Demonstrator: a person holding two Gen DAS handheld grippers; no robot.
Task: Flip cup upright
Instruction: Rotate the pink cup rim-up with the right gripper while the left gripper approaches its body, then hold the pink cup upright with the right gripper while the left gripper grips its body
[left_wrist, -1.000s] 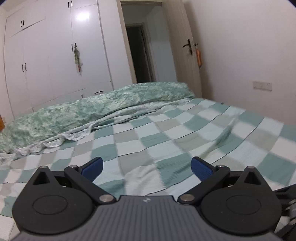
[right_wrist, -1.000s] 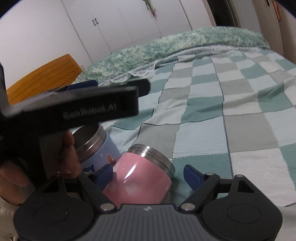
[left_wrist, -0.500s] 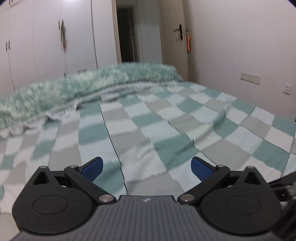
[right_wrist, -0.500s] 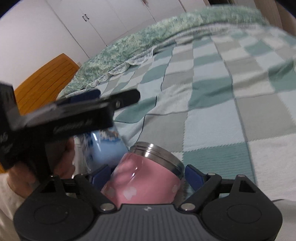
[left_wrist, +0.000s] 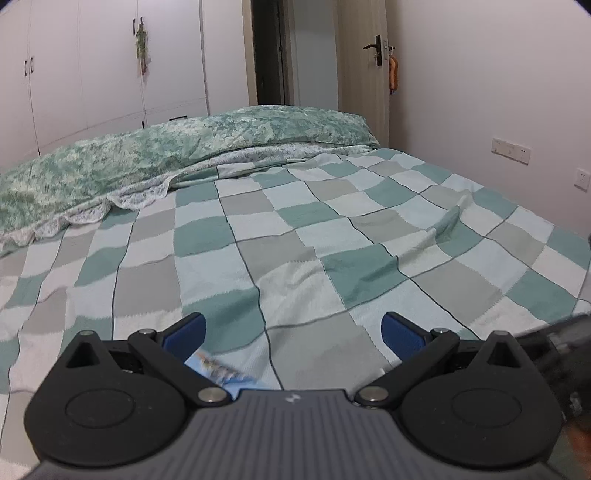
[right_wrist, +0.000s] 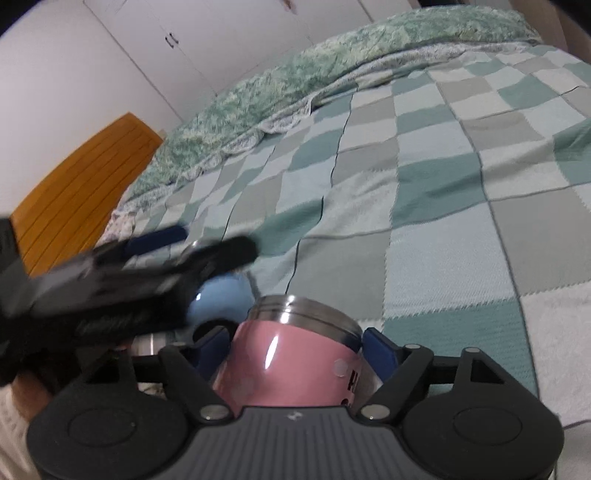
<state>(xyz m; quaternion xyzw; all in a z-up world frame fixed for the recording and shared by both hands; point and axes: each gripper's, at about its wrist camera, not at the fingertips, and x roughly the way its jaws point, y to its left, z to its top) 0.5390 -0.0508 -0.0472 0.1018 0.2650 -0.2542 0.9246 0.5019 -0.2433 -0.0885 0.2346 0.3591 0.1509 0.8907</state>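
In the right wrist view my right gripper (right_wrist: 295, 349) is shut on a pink cup (right_wrist: 291, 362) with a steel rim, held between the blue pads (right_wrist: 380, 350). A light blue cup (right_wrist: 218, 299) lies on the bed just left of it, partly hidden by the blurred left gripper tool (right_wrist: 122, 284) above it. In the left wrist view my left gripper (left_wrist: 293, 332) is open, its pads wide apart, with a sliver of the blue cup (left_wrist: 218, 373) low between the jaws.
A checked green, grey and white blanket (left_wrist: 295, 240) covers the bed. A rolled green quilt (left_wrist: 177, 155) lies at the far side. An orange wooden headboard (right_wrist: 74, 184) stands at the left. White wardrobes and a doorway (left_wrist: 269, 51) stand behind.
My right gripper has closed on the pink cup and raised its rim end. The left gripper has swung and dropped low over the blue cup, which now shows between its jaws.
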